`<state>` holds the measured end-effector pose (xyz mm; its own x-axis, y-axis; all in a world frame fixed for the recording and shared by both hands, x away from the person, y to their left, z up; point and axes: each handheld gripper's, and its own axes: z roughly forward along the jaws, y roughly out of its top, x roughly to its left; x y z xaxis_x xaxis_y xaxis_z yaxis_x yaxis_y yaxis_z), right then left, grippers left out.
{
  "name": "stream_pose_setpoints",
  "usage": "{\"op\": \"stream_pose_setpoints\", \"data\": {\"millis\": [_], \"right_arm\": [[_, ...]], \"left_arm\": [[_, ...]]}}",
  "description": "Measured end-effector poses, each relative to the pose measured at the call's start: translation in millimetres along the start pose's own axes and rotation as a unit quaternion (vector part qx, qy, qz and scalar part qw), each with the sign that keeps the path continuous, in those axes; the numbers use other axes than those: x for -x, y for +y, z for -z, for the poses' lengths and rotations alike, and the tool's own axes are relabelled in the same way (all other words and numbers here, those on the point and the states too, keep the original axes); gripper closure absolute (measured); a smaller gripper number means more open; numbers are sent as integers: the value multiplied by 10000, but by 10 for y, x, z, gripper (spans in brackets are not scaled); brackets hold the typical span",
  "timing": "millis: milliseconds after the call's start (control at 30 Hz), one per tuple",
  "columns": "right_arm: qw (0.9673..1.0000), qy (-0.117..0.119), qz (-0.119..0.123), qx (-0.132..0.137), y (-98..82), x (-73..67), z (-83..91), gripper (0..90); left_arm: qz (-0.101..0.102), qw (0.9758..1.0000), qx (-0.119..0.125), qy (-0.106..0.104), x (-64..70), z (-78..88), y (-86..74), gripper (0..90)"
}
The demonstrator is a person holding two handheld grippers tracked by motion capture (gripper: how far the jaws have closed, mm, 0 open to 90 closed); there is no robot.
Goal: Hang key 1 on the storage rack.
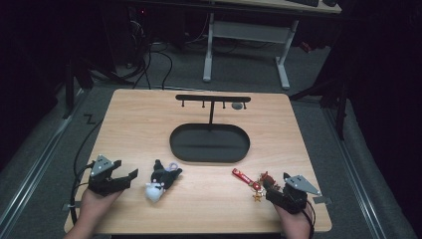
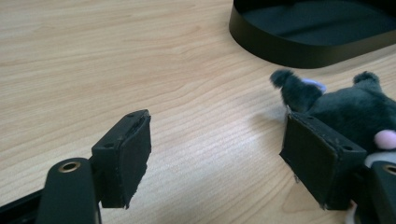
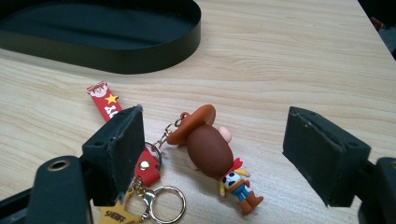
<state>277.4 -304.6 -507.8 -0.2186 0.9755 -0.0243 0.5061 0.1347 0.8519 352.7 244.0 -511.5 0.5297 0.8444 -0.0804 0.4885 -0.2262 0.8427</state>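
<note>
resting low on the wooden worktop (image 1: 149, 129), the left tool (image 1: 125, 176) gapes wide beside a grey plush toy (image 1: 161, 182), touching nothing; the right tool (image 3: 212, 156) gapes wide around a cowboy keychain (image 3: 215, 154) with red strap (image 1: 245, 178), near the black oval tray (image 1: 239, 154).

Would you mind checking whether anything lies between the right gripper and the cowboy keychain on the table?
Nothing visible does. The right gripper is open, and the cowboy keychain lies on the table directly between its jaws, with its red strap beside the left jaw.
</note>
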Motion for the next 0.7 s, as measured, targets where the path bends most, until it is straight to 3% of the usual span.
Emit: {"op": "stream_pose_setpoints", "data": {"millis": [100,400,500,700], "right_arm": [[10000,68,28,-13,-22,-3,11,193],[9999,97,-61,9,-46,43,47,159],[9998,116,-90,-97,-56,78,32,154],[9997,156,-97,-175,-51,103,-4,154]], "left_arm": [[-129,9999,-6,26,27,-17,7,246],[-260,9996,-144,-11,61,-80,-16,246],[-382,9992,-151,28,71,-68,-21,246],[-383,9992,-110,38,65,-43,-22,246]]}}
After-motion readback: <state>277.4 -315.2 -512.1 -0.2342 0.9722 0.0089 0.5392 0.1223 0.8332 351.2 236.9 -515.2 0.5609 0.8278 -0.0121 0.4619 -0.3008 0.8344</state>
